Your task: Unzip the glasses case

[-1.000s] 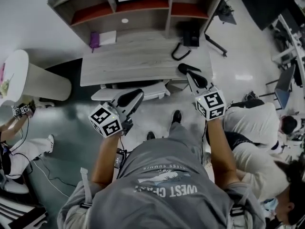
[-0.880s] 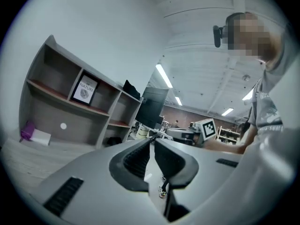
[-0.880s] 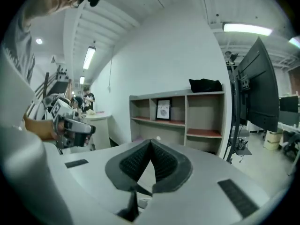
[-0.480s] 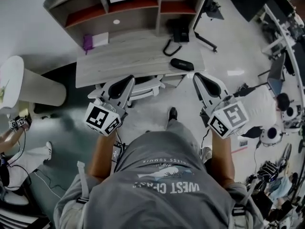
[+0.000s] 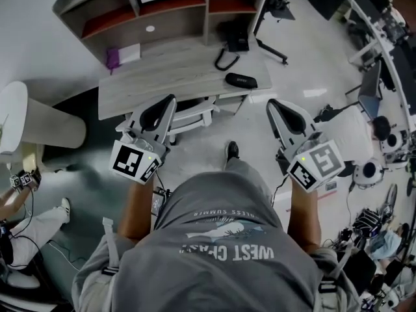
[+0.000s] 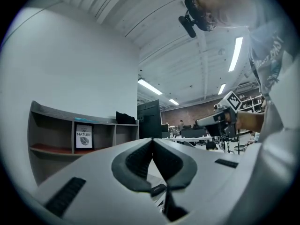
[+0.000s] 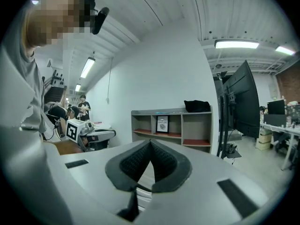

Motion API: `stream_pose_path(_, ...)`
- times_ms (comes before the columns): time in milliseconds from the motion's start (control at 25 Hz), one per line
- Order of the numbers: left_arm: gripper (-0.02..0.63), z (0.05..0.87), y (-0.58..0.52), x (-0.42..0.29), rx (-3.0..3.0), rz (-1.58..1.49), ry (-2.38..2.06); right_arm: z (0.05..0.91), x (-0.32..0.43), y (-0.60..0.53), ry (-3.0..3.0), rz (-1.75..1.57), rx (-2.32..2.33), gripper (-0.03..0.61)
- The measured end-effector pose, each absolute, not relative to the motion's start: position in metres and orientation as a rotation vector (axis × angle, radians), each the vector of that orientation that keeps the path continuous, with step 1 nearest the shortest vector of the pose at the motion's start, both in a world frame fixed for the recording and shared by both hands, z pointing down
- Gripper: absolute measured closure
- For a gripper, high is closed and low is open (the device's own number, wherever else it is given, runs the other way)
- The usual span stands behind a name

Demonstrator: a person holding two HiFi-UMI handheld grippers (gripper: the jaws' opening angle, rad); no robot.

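Now right gripper (image 5: 274,104) farther from case (image 5: 241,80)

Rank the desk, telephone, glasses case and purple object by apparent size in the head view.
1. desk, by far the largest
2. telephone
3. glasses case
4. purple object, only slightly smaller than the case; those two are close

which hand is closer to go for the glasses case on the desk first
Right, probably. The glasses case lies near the front right edge of the desk, and the right gripper is nearer to it than the left gripper. Both are shut and empty.
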State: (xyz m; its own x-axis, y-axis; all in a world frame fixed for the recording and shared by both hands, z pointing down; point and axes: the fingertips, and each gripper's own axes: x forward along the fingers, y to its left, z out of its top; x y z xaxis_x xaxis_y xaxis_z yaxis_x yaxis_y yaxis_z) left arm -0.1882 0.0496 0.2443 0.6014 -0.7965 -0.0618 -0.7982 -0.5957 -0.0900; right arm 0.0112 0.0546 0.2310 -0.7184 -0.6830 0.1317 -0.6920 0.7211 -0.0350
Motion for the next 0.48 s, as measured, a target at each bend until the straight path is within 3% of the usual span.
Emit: stream_pose_path(480,0.615,0.2553,0.0590,-0.1943,-2.730,0.035,1.369,0.2417,0.0142,0.0636,-2.790,0.134,1.143,0.571)
